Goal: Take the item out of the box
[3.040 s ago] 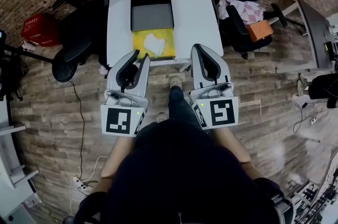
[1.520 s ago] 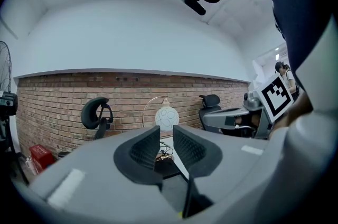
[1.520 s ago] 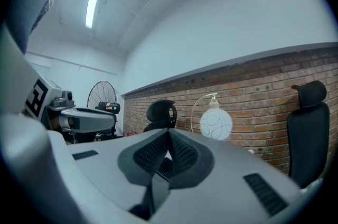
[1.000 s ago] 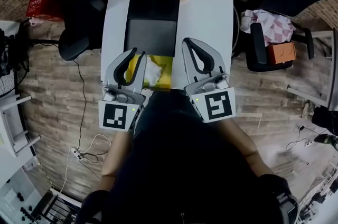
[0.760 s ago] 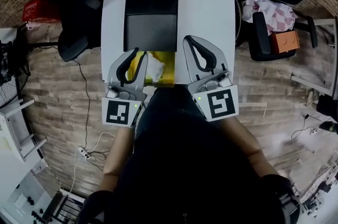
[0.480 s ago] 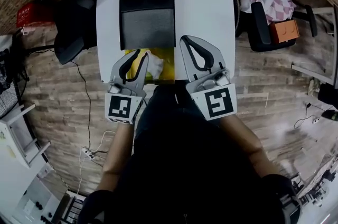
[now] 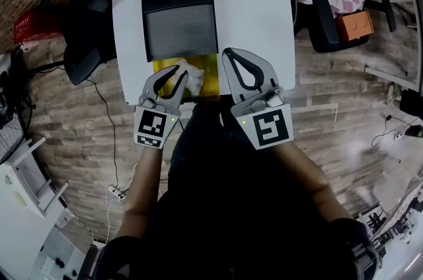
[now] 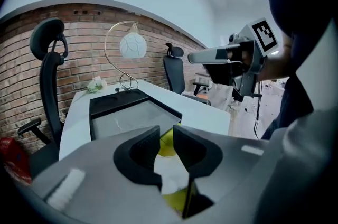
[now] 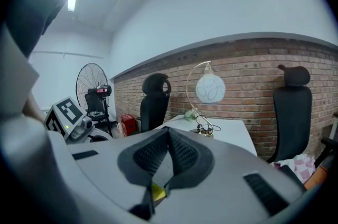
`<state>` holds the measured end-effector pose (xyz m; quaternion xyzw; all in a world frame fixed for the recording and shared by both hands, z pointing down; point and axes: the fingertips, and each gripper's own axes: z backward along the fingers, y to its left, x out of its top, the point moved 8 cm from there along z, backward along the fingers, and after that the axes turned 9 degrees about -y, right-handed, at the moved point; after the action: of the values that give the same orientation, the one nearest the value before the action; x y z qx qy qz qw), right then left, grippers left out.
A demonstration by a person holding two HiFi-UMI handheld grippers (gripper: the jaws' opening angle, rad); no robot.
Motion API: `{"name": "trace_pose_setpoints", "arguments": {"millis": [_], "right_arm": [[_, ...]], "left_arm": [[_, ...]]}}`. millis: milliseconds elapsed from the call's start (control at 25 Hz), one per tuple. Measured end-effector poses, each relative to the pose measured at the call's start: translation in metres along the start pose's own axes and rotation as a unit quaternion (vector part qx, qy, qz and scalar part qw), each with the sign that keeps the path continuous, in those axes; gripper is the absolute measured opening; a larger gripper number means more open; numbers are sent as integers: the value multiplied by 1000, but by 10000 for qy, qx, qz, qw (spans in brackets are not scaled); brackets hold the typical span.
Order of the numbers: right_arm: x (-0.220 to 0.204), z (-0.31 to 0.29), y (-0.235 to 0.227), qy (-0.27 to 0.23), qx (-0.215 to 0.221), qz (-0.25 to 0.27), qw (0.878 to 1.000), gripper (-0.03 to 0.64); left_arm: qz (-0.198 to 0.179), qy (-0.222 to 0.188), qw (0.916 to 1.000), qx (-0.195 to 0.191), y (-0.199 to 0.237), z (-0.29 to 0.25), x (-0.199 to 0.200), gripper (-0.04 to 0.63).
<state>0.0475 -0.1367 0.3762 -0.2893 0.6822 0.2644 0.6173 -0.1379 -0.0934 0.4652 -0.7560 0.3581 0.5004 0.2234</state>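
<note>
Paper point(image 7: 191, 76) lies in the yellow box point(image 7: 207, 79), unlifted, under the spread left tool point(image 8: 166, 137); the right tool point(image 9: 168, 134) is pressed together.

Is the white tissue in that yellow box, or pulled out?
In. The white tissue pokes up from the top of the yellow tissue box; the left gripper, jaws apart, hangs above it, gripping nothing.

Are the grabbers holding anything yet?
Nothing is held. The left gripper hovers open by the white tissue; the right gripper is shut and empty.
</note>
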Motion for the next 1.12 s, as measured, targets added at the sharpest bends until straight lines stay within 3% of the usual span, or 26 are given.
{"name": "trace_pose_setpoints", "arguments": {"millis": [240, 520, 840, 1120], "right_arm": [[-3, -1, 2, 72, -22, 0, 10000, 12], [-5, -4, 3, 134, 4, 61, 9999, 12], [-9, -4, 4, 181, -24, 77, 9998, 12], [-11, -2, 2, 225, -90, 87, 9997, 12]], "left_arm": [[53, 482, 9976, -485, 0, -4, -16, 98], [-276, 1071, 9877, -1101, -5, -9, -33, 133], [-877, 1716, 9699, -1485, -10, -15, -45, 147], [-1439, 2222, 9487, -1728, -13, -23, -49, 156]]}}
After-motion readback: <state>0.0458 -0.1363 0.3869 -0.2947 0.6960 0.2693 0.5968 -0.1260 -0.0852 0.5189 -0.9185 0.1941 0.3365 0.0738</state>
